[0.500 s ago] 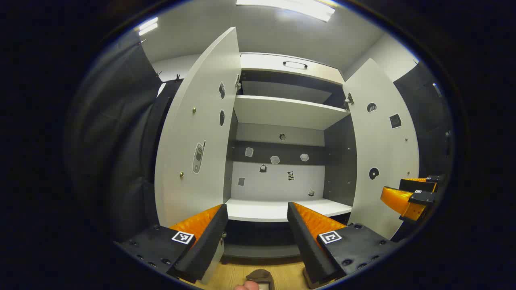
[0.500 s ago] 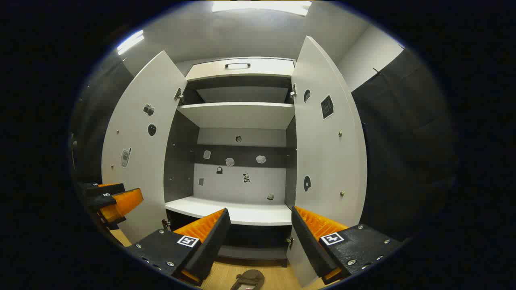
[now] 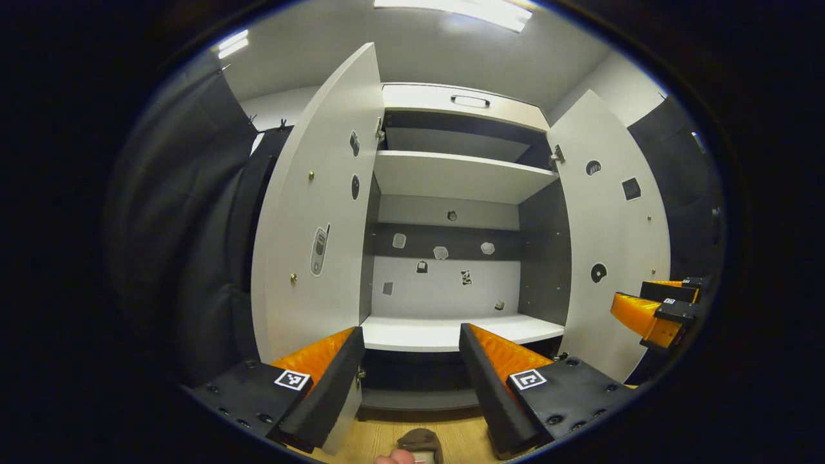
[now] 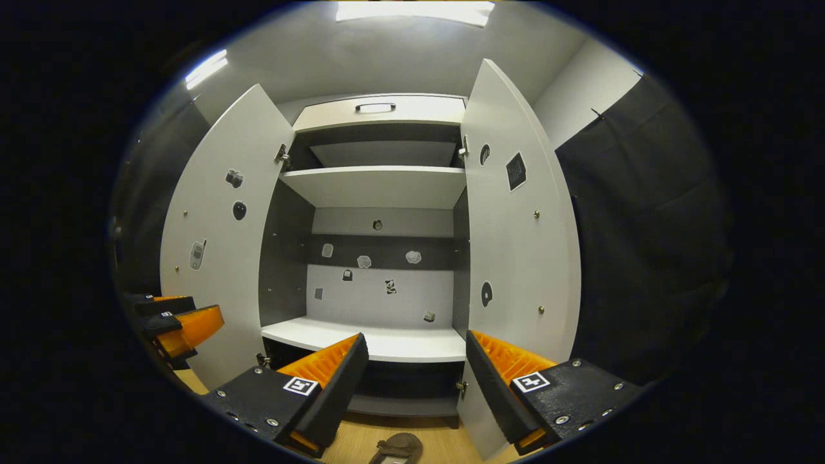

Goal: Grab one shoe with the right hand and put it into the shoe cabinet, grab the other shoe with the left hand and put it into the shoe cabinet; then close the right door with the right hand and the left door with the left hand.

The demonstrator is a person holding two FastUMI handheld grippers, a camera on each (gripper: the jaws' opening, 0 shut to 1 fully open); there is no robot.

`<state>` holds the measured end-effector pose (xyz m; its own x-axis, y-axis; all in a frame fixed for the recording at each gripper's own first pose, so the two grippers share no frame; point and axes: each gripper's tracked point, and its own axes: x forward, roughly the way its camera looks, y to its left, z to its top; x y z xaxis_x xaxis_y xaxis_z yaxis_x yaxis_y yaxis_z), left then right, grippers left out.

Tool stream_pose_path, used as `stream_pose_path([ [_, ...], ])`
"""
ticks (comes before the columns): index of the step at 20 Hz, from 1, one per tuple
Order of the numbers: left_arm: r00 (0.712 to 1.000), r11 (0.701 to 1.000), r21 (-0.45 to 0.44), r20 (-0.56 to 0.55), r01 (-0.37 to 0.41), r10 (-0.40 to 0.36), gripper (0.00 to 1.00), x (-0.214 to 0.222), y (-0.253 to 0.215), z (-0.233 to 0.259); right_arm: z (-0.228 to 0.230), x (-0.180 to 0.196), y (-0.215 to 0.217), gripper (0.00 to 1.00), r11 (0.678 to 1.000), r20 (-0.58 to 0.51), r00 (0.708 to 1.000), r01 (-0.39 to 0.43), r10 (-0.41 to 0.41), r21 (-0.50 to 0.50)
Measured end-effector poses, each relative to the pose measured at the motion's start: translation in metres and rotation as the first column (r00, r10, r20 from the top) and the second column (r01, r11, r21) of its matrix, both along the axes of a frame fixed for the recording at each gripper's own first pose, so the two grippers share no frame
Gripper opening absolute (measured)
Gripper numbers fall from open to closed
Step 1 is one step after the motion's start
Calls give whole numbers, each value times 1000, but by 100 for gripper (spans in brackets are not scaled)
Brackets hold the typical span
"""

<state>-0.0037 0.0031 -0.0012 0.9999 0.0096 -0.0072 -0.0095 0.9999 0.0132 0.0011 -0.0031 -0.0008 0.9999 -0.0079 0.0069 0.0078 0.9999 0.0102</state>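
We hold the left gripper [image 3: 411,361] and right gripper [image 4: 416,367] empty, jaws apart. A shoe [image 4: 396,448] lies on the floor before the cabinet [image 4: 380,187], whose two doors stand open beyond.

Test booth: black cloth wall [image 4: 644,212], sticker-marked shoe cabinet [image 4: 380,187].

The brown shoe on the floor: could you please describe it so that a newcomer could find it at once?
Start at the tall white shoe cabinet with both doors swung open. Drop below its lowest shelf to the wooden floor in front. There lies the brown shoe, low and rounded, between the right gripper fingers at the bottom of the right gripper view; it is the one dark thing on the pale boards.
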Motion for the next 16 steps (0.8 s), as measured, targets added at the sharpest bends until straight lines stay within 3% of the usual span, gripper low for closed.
stream_pose_path([
  [8,999,1000,14,31,-23,23,100,-4,7,9,7,3,8,94,1000,21,1000,-16,16,-12],
  [10,999,999,21,38,-26,26,94,-4,8,12,4,6,9,94,1000,28,999,-19,20,-12],
  [16,998,999,21,47,-31,30,96,-7,8,14,-43,22,11,94,999,-54,998,-23,21,-36],
])
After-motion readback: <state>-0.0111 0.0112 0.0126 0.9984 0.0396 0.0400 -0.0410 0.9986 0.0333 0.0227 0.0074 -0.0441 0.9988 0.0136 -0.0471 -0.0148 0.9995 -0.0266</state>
